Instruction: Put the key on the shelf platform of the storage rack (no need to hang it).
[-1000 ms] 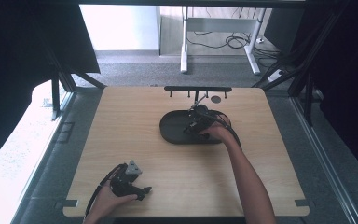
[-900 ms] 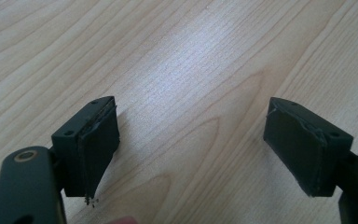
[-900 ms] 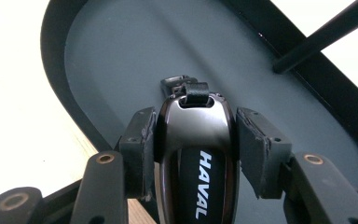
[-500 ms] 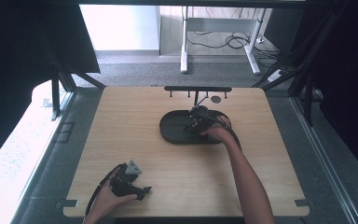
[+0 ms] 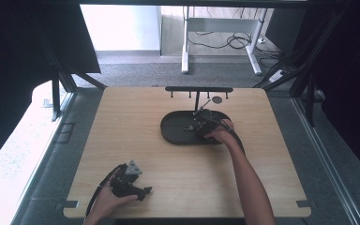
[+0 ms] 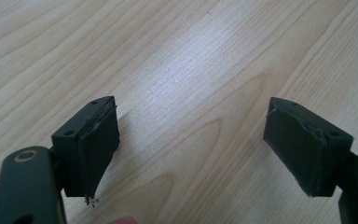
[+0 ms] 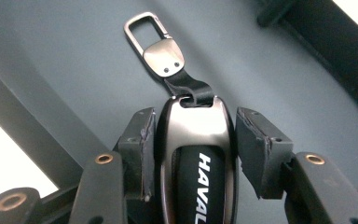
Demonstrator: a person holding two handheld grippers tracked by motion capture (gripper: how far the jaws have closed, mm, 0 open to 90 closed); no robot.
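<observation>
A dark key fob [image 7: 196,163] with white lettering and a metal clip [image 7: 149,32] on a short strap lies in the black oval tray [image 5: 176,133]. My right gripper [image 7: 193,121] holds it, one pad pressed against each side of the fob. In the high view the right gripper [image 5: 201,124] is over the middle of the tray. My left gripper [image 5: 140,191] rests near the table's front left edge. Its jaws [image 6: 191,135] stand wide open over bare wood with nothing between them.
A black rack [image 5: 198,89] with small hooks stands just behind the tray, with a round tag [image 5: 217,99] hanging from it. The wooden table [image 5: 122,131] is bare on its left side and along the front.
</observation>
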